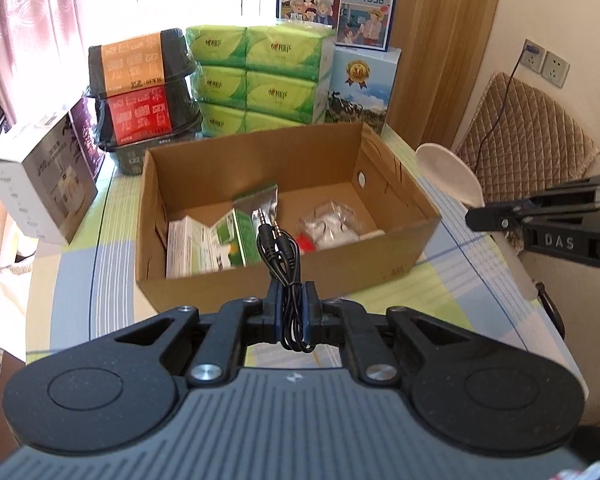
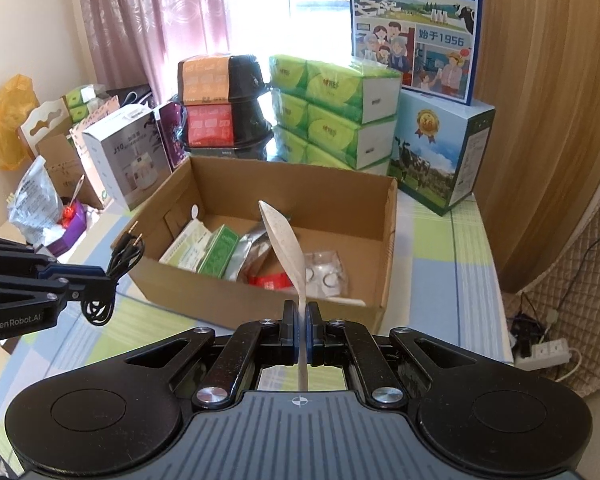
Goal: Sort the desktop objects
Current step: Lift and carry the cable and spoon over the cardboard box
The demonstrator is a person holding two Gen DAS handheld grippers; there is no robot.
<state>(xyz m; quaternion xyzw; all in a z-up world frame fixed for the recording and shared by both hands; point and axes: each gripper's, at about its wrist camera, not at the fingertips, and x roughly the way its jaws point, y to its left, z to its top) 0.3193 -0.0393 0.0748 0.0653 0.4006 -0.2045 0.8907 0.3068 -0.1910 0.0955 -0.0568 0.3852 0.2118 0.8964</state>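
**A:** so where's the audio cable (image 1: pixel 286 264) sitting? In the left wrist view it's dead centre, lower-middle of the frame. The bundled black loops are pinched between the two fingers of the left gripper (image 1: pixel 292 294), both plugs poke up and forward past the fingertips, and one loop droops behind the pads. Fingers are nearly closed, just the cable's thickness between them.

**B:** yep, and the right wrist view shows the same thing side-on at the left edge: cable (image 2: pixel 118 270) sticking out of the left gripper (image 2: pixel 100 276), hanging over the tablecloth (image 2: pixel 460 248), just left of the cardboard box (image 2: pixel 260 300) and not over it.

**A:** right gripper (image 2: pixel 302 312)?

**B:** clamped tight on the handle of a white spoon (image 2: pixel 286 248), bottom-centre of its own frame. Handle runs straight through the pads, bowl edge-on and rising above the near box wall.

**A:** from the left camera the spoon (image 1: pixel 448 172) shows at the right edge, right of the box (image 1: pixel 380 256).

**B:** inside the box: green-and-white cartons (image 2: pixel 204 250), a foil pouch (image 2: pixel 246 254), a clear bag (image 2: pixel 326 276), a red packet (image 2: pixel 270 280). Behind it, upper middle, green tissue packs (image 2: pixel 332 112) and stacked black bowls (image 2: pixel 220 100).
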